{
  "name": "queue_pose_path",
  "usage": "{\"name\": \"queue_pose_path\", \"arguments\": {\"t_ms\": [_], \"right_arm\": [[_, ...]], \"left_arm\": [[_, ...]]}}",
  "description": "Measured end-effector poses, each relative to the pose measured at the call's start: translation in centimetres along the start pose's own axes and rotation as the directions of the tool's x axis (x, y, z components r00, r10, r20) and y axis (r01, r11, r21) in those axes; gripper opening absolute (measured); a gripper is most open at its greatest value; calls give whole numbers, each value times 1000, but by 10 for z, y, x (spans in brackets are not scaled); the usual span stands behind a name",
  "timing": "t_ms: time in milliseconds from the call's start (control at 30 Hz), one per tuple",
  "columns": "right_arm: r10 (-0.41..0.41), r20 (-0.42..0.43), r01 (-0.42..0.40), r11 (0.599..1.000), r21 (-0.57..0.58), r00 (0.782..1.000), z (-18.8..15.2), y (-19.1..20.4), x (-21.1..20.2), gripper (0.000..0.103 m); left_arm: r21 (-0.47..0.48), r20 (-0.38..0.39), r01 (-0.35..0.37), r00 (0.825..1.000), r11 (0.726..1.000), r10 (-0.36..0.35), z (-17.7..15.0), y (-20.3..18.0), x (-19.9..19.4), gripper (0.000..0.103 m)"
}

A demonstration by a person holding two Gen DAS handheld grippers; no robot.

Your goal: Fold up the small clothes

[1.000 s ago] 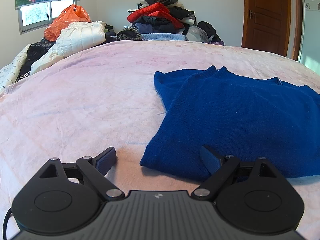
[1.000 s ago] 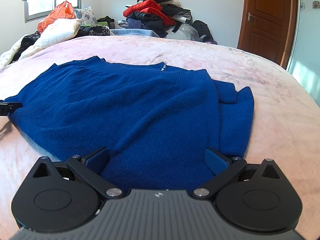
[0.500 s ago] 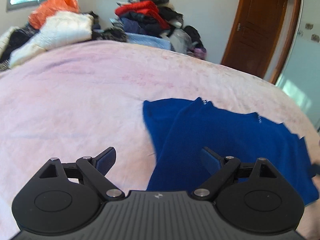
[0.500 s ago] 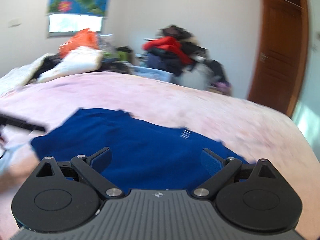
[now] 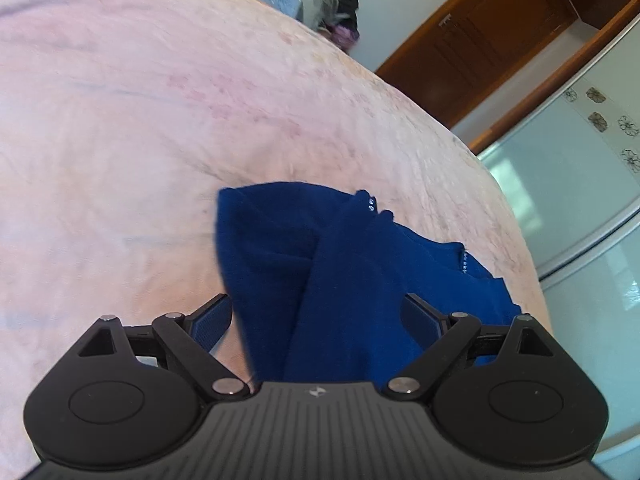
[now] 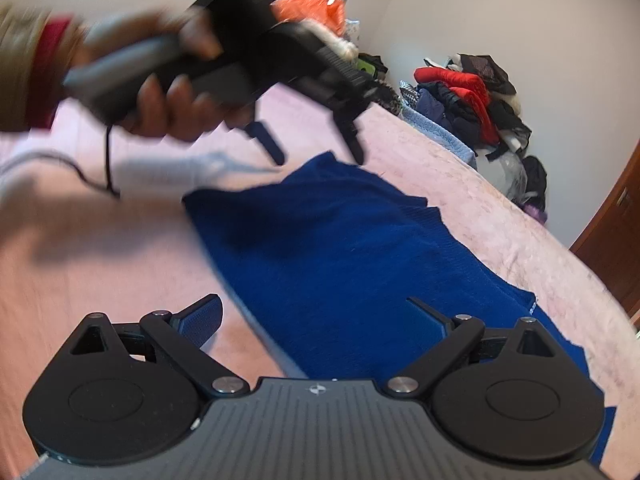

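Note:
A dark blue knit sweater [image 5: 280, 248] lies flat on the pink bed cover [image 5: 160, 120], one sleeve folded over its body. My left gripper [image 5: 316, 300] hovers open above the sweater's near edge, with nothing between its fingers. In the right wrist view the sweater [image 6: 340, 232] runs diagonally. My right gripper [image 6: 313, 299] stands open over its lower part, with its jaws slightly narrower than a moment ago and gripping nothing. The left gripper [image 6: 318, 154] also shows there, blurred and held by a hand [image 6: 168, 112], its fingertips just above the sweater's far corner.
A pile of clothes [image 6: 472, 96] with a red jacket sits at the bed's far end, and an orange bag [image 6: 316, 4] lies near the window. A brown wooden door [image 5: 480, 40] and a glass wardrobe panel [image 5: 560, 184] stand beyond the bed's edge. A cable [image 6: 108, 168] hangs below the hand.
Both views have swung and rolled, so the sweater now lies diagonally. The left gripper and its hand have come into the right wrist view, above the sweater's far corner. The sweater has not moved.

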State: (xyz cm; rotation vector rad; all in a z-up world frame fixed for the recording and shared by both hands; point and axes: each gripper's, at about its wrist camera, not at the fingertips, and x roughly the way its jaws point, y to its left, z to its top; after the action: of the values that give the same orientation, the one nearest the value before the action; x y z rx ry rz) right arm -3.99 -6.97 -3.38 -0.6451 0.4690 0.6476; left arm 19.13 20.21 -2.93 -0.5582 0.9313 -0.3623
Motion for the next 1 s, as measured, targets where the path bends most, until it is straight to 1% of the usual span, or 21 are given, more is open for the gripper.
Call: {"name": "queue_pose_path", "arguments": {"t_ms": [67, 100, 133, 167, 233, 300, 367, 400, 467, 500, 533, 567, 600, 633, 700, 733, 800, 933, 1000], "right_arm": [[-62, 30, 64, 997, -44, 998, -2, 15, 5, 96], [-94, 42, 96, 994, -57, 995, -2, 19, 7, 97], [-123, 48, 126, 990, -69, 991, -2, 22, 10, 97], [-151, 54, 155, 984, -83, 987, -1, 24, 13, 97], [-204, 70, 211, 971, -116, 976, 4, 30, 22, 97], [-226, 85, 236, 961, -142, 971, 9, 33, 30, 97], [-227, 91, 240, 958, -160, 970, 16, 35, 36, 94], [-223, 90, 235, 958, -163, 971, 19, 36, 38, 90], [-203, 83, 215, 962, -171, 976, 23, 38, 42, 77], [-186, 80, 198, 963, -182, 979, 24, 40, 42, 59], [-175, 77, 187, 964, -192, 982, 25, 42, 43, 46], [-163, 76, 175, 965, -197, 984, 24, 43, 42, 40], [-150, 72, 161, 967, -199, 986, 23, 44, 41, 26], [-138, 66, 148, 969, -197, 988, 22, 45, 38, 11], [-126, 71, 138, 970, -202, 989, 20, 44, 33, 9], [-116, 74, 129, 972, -196, 990, 20, 42, 30, 3], [-94, 80, 106, 981, -162, 992, 20, 36, 23, 3], [-46, 116, 51, 998, -38, 992, 23, 15, 4, 3], [-32, 140, 27, 999, 40, 990, 24, 0, -12, 3]], "left_arm": [[-20, -56, 48, 997, 999, -49, 4, 3, 15, 92], [-33, -64, 70, 995, 997, -72, 5, 4, 20, 95], [-37, -56, 103, 993, 994, -105, 8, 5, 23, 99], [-49, -64, 135, 988, 990, -138, 11, 6, 28, 99], [-89, -64, 167, 983, 982, -173, 17, 9, 37, 99], [-108, -69, 201, 975, 974, -209, 24, 10, 46, 99], [-91, -70, 203, 975, 975, -210, 30, 5, 54, 99], [-79, -68, 196, 977, 977, -202, 32, 1, 57, 97], [-23, -74, 152, 985, 988, -153, 35, -10, 64, 79], [1, -84, 120, 989, 993, -119, 36, -14, 67, 58], [16, -89, 84, 993, 996, -83, 37, -18, 70, 45], [25, -92, 60, 994, 998, -57, 37, -20, 71, 40], [25, -98, 44, 994, 999, -42, 38, -22, 73, 29], [14, -108, 31, 994, 999, -29, 38, -21, 74, 19], [3, -104, 17, 994, 1000, -17, 37, -21, 72, 17], [6, -97, 7, 995, 1000, -6, 35, -22, 70, 16], [16, -75, -26, 997, 1000, 28, 32, -28, 66, 14], [77, -15, -110, 994, 991, 111, 27, -56, 55, 14], [86, 15, -135, 991, 987, 134, 28, -71, 49, 13]]}}
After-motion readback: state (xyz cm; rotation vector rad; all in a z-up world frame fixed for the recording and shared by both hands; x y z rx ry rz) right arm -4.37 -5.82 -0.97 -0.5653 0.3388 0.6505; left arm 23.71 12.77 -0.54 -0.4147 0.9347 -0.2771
